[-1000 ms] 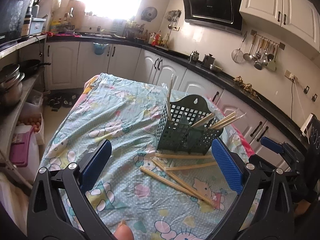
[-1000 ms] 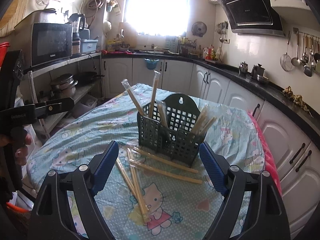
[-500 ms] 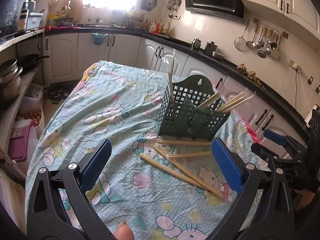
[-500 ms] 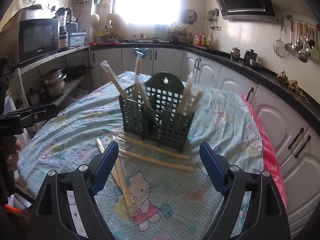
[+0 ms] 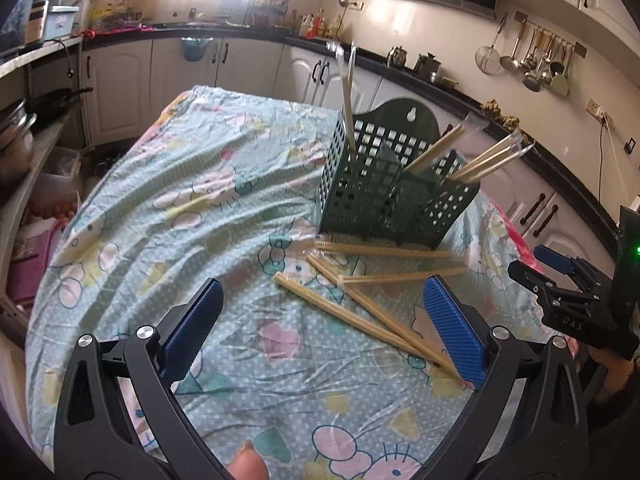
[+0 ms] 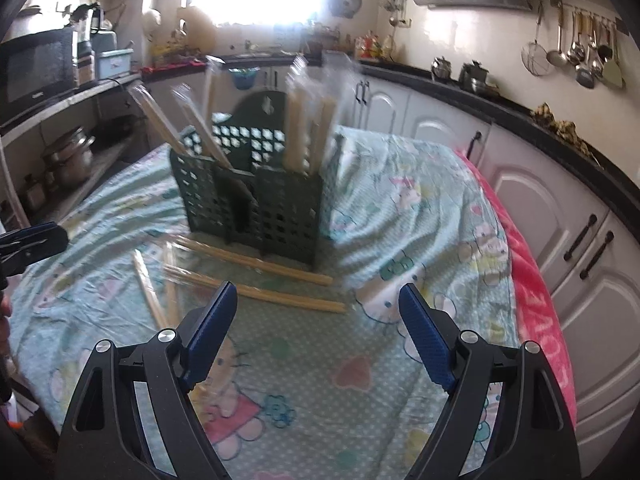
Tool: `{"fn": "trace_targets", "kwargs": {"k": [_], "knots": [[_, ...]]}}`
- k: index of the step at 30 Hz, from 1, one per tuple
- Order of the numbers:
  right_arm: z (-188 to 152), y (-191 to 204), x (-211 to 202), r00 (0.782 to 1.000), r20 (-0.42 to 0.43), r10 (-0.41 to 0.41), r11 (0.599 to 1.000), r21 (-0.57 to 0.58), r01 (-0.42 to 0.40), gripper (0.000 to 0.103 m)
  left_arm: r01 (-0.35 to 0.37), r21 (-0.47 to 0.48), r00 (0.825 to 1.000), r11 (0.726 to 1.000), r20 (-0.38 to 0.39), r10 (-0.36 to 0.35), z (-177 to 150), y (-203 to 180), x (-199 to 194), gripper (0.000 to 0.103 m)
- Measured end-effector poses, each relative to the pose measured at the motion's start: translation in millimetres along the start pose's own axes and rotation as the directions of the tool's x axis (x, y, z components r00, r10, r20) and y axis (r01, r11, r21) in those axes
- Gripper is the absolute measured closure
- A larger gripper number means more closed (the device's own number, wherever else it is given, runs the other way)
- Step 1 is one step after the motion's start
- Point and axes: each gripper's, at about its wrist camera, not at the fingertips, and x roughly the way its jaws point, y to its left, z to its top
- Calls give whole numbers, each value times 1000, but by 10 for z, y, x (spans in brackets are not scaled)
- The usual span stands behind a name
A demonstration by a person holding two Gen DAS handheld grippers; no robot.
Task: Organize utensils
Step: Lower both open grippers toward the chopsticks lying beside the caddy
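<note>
Jaws on both grippers spread wide, nothing between the pads; left gripper (image 5: 322, 326) hangs over the cloth (image 5: 168, 184) with its right pad (image 5: 454, 332) just beside the near ends of the loose chopsticks (image 5: 360, 312), right gripper (image 6: 316, 332) sits low in front of the holder (image 6: 248, 200) with two wrapped sticks (image 6: 280, 294) lying crosswise just ahead of its pads. Both point down at the pile, probably because the next pick is from the cloth and the wide gap leaves room to straddle a thin stick. Loose sticks, about four pairs, lie fanned and partly crossed right in front of the holder, some touching each other, so a single pair may need to be taken from a free end. Holder is a dark green slotted caddy (image 5: 396, 196), upright near the far middle of the table, its tall back away from both cameras, open compartments on the near side for easy drop-in. Several wrapped pairs already lean in it, one at the left corner, others tilted right, so the task looks partly done. Right gripper also shows at the right edge of the left view, well apart from the sticks. Right view is blurred, so exact stick count there is unclear
</note>
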Motion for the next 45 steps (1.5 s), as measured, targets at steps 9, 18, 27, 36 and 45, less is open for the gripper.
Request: {"fn": "trace_targets", "kwargs": {"k": [9, 18, 27, 36, 45], "knots": [[-103, -271, 405, 995, -101, 25, 996, 85, -16, 32, -10, -25, 998, 1000, -60, 8, -22, 94, 294, 11], [-89, -317, 817, 981, -181, 71, 992, 119, -50, 56, -4, -112, 991, 994, -130, -11, 54, 275, 598, 36], [-130, -402, 1029, 969, -224, 107, 983, 173, -68, 68, -17, -145, 985, 989, -174, -8, 76, 393, 823, 42], [-181, -464, 1069, 963, -206, 173, 964, 235, -123, 70, -37, -148, 982, 988, -191, 8, 13, 435, 959, 55], [-197, -415, 1053, 962, -208, 179, 971, 192, -139, 75, -59, -125, 982, 990, -183, 36, 3, 412, 981, 63]]}}
